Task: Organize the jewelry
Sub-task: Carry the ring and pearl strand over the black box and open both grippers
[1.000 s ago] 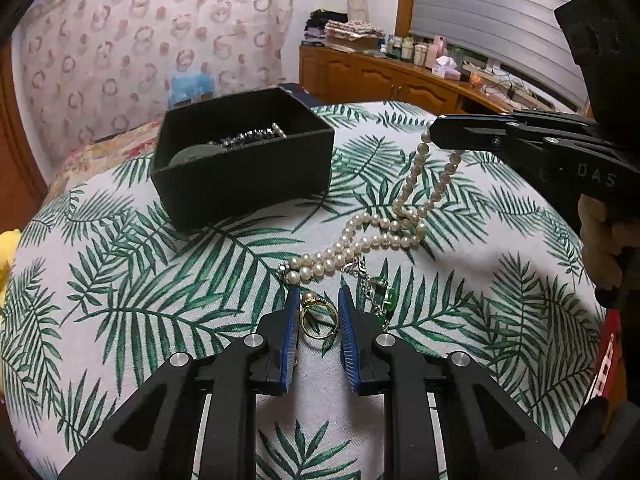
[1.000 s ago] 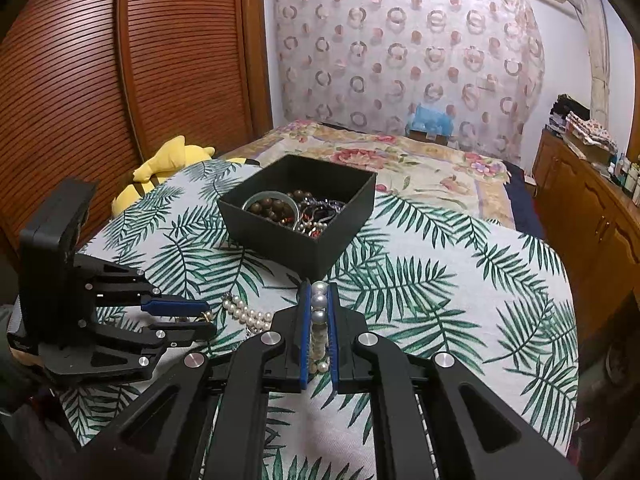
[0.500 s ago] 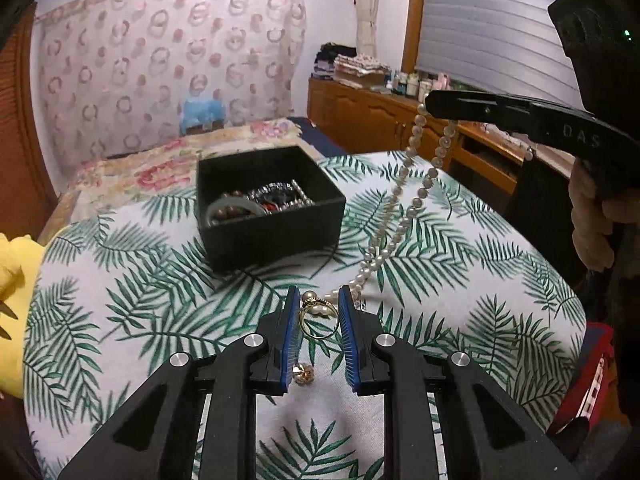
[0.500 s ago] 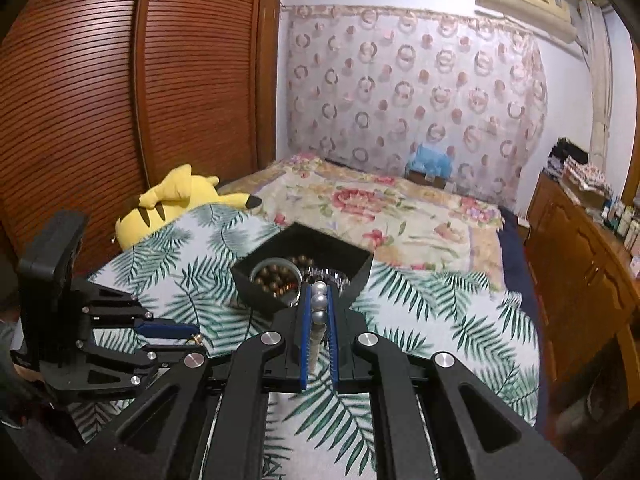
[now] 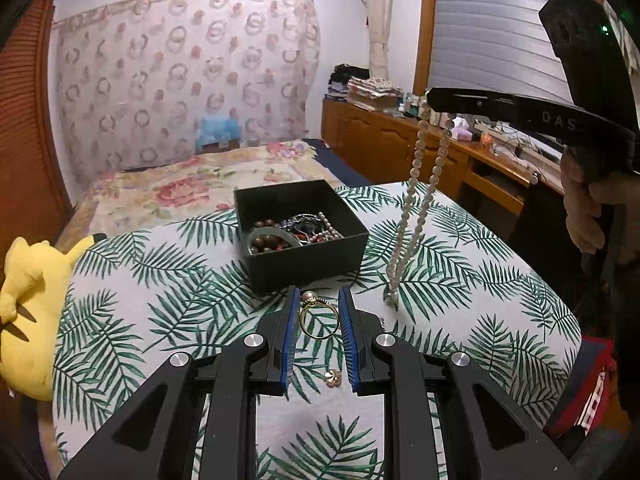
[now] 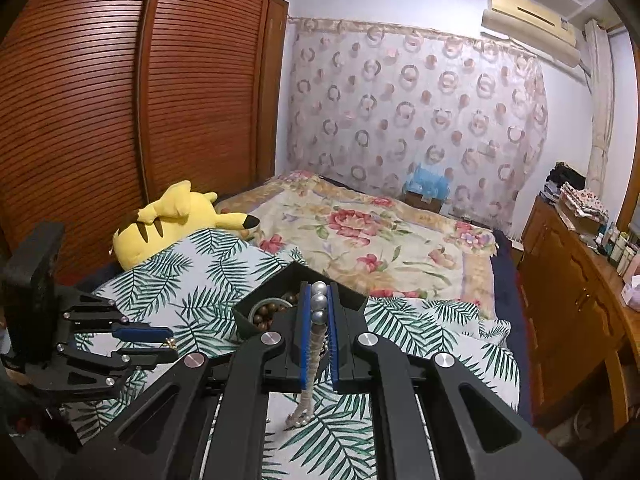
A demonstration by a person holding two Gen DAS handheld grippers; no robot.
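My left gripper (image 5: 319, 300) is shut on a gold ring (image 5: 318, 320) with a pearl, held above the table in front of the black jewelry box (image 5: 300, 232). The box holds brown beads and other bracelets. My right gripper (image 6: 319, 296) is shut on a pearl necklace (image 6: 319, 308). In the left wrist view the right gripper (image 5: 434, 100) is high up and the pearl necklace (image 5: 416, 208) hangs from it in a long loop right of the box, its clasp end close to the cloth. The left gripper (image 6: 166, 344) shows at the lower left of the right wrist view.
A small gold earring (image 5: 332, 378) lies on the palm-leaf tablecloth (image 5: 140, 300) under my left gripper. A yellow plush toy (image 5: 32, 300) sits at the table's left edge. A bed (image 6: 360, 232) lies behind the table and a wooden dresser (image 6: 580, 300) stands to the right.
Both grippers have risen. The ring came up off the cloth with the left one. The necklace went from lying partly coiled on the table to hanging straight down from the right one.
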